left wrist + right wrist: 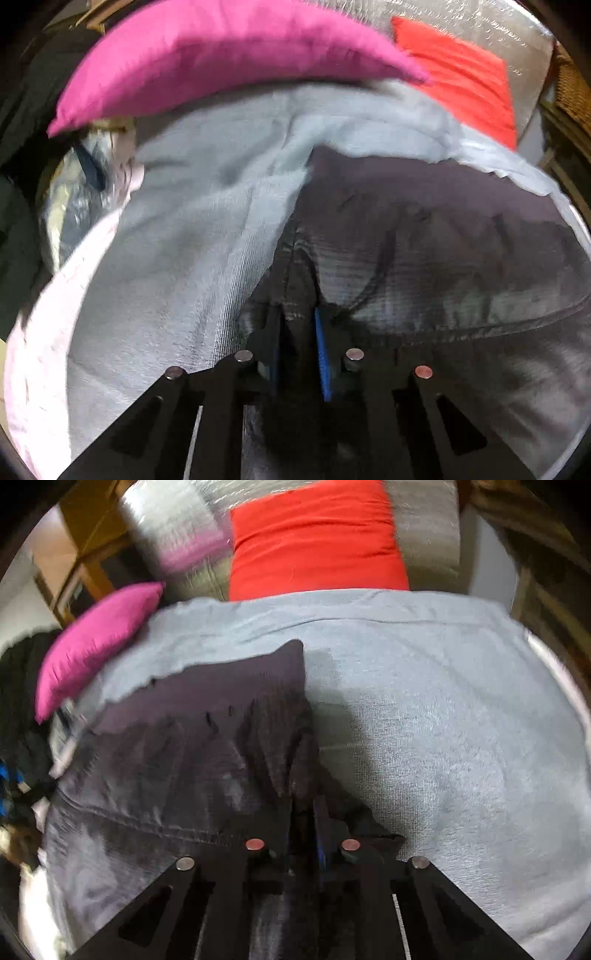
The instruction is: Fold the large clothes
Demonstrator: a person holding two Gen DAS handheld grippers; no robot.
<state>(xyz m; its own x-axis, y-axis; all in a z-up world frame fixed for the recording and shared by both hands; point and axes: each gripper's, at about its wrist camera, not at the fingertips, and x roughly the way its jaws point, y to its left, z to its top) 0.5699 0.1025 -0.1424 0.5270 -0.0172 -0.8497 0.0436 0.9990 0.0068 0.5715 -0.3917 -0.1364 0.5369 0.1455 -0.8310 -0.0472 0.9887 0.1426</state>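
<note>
Basically we have both grippers pinching the dark garment, which lies on the light blue towel covering what looks like a sofa seat. Left gripper: fingers narrow, clamped on a seamed fold of the dark cloth. Right gripper: fingers closed tight on a bunched ridge of the same cloth. We judge the two grips sit at opposite side edges so the piece can be lifted and carried over as one fold, kept taut between them; the towel serves as a clean laying surface.

View differences: the left wrist view shows the garment's left edge against the towel, plus a crinkly bag off the seat's left edge, and the pink cushion large at the back. The right wrist view shows the garment's far right corner standing up a bit, the bare towel out toward the right edge, the red cushion square at the back edge, and dark clutter off the left edge. Both are blurred.
</note>
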